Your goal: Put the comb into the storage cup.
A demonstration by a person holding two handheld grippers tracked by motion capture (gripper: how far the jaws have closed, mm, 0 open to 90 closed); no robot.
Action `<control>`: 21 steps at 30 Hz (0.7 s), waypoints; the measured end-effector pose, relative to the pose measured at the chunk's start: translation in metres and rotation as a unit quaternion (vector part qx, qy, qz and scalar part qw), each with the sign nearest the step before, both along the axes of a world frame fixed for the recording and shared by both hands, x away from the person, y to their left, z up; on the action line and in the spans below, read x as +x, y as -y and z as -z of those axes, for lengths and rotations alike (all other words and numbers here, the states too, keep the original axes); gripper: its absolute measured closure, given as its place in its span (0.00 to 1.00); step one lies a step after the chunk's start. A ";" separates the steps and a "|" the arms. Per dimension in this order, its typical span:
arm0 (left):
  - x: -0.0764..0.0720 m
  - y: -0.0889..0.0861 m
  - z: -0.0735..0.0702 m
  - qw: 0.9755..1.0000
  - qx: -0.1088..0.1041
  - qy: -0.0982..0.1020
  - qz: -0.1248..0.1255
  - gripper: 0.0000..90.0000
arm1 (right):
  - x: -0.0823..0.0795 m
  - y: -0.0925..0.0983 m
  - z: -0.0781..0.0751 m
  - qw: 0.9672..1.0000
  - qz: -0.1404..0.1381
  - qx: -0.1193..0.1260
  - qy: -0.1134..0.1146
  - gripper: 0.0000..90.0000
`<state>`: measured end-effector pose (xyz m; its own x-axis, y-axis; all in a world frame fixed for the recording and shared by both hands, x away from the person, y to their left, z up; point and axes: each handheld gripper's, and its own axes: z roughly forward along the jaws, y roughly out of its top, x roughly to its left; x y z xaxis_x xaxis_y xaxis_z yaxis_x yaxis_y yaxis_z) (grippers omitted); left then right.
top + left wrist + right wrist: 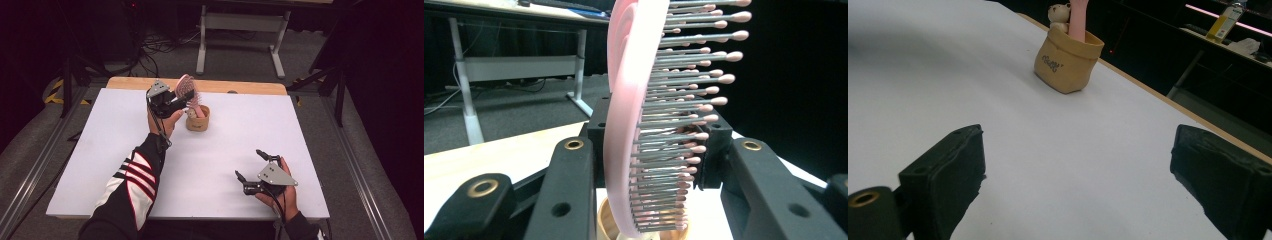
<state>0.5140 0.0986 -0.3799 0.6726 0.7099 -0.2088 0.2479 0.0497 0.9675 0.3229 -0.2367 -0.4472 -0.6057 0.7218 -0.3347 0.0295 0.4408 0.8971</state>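
Above the pot (pixel 198 120), left tool (pixel 182 98) grips hairbrush (pixel 186 90)

The white counter (pixel 210 165) was evenly and brightly lit from above, while the room around it lay dim, almost black at the sides. Shadows on it were faint and soft. In the left gripper view the pink hairbrush (pixel 634 125) was sharp but the far background was hazy; the right gripper view's near jaws were slightly blurred.

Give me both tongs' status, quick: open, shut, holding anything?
Left tongs: shut on the pink hairbrush, its handle down in the tan pot.
Right tongs: open, holding nothing.
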 end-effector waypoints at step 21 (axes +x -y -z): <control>0.004 0.004 0.000 1.000 0.024 0.003 0.009 0.67 | 0.002 0.000 0.002 1.000 -0.001 -0.004 -0.009 0.09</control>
